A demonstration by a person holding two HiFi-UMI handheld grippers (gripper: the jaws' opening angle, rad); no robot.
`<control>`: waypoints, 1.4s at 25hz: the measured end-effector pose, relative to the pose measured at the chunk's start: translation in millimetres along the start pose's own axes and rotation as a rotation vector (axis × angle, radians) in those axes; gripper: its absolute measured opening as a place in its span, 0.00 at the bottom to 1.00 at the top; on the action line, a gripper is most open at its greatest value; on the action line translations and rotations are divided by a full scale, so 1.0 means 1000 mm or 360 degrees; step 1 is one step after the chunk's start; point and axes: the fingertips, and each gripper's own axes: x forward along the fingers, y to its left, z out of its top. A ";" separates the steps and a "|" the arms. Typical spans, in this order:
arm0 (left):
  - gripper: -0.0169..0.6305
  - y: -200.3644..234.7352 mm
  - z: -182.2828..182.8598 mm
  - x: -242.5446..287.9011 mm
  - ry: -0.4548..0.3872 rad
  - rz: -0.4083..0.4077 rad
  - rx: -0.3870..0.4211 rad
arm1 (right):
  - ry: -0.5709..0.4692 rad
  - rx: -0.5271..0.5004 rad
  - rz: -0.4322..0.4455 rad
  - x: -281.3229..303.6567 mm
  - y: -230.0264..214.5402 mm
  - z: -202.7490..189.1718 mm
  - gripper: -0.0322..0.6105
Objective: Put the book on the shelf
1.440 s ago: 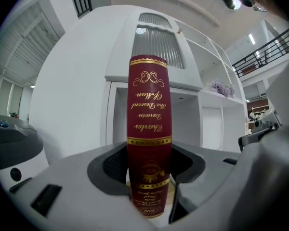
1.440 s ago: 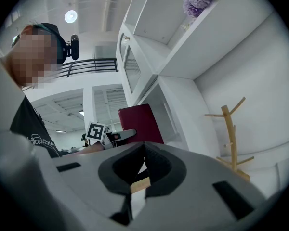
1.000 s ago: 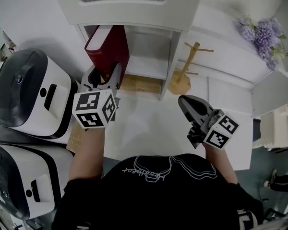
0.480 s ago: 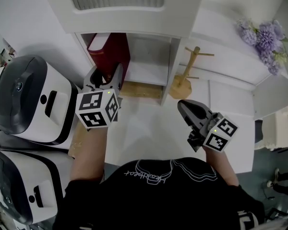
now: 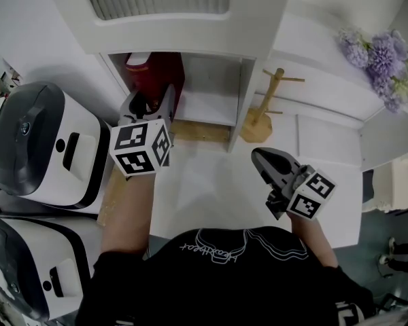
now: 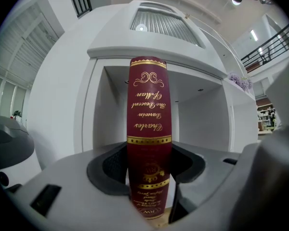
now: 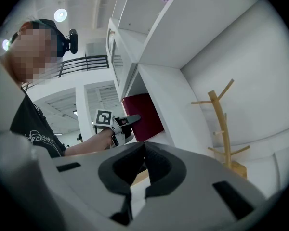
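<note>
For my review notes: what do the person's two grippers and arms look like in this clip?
Both the left gripper and the right gripper have grey plastic bodies with dark jaws. Each carries a white cube printed with black square markers. The person wears a black short-sleeved T-shirt with a white line drawing.

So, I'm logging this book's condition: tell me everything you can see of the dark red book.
The dark red hardcover book has a rounded spine with gold bands, ornaments and script. It stands upright, spine toward the left gripper, whose jaws clamp its lower part. It is at the left of the white shelf's opening; whether it touches the shelf is unclear.
</note>
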 end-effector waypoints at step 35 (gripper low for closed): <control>0.48 -0.003 -0.008 0.048 0.0025 -0.0099 -0.0127 | 0.0001 0.0000 -0.0139 -0.018 -0.005 -0.003 0.06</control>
